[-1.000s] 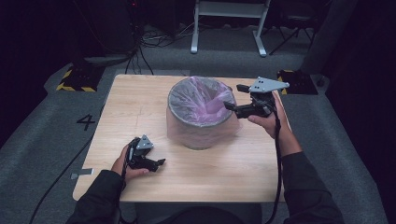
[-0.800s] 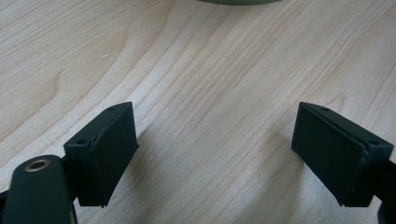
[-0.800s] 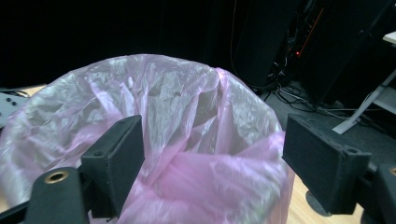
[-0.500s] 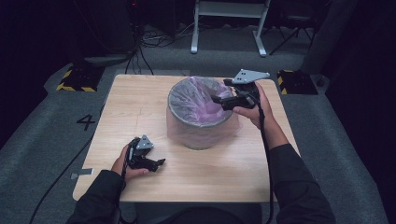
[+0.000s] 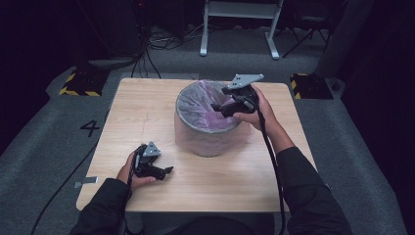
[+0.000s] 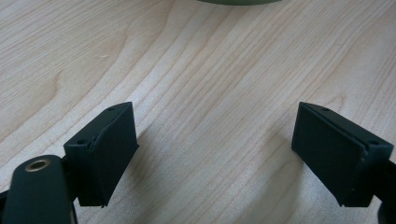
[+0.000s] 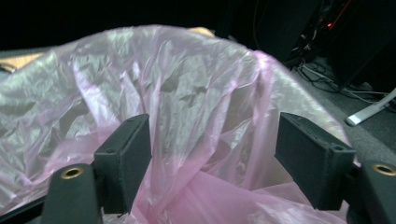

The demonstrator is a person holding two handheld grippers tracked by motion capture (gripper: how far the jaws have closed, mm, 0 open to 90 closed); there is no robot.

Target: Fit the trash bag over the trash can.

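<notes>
The left claw (image 5: 164, 171) is rested low on the pale wooden desk (image 5: 147, 112) at the near-left edge, jaws spread wide, nothing betw. them, only bare wood grain underneath. Further back, approx. mid-desk, the round grey bin w/ a thin pink plastic liner (image 5: 205, 120) is stood upright. The right claw (image 5: 218, 106) is held over the bin's right rim, pointing into the liner; its jaws have just been closing but are kept apart, w/ crumpled pink film (image 7: 201, 135) betw. them, not pinched.
</notes>
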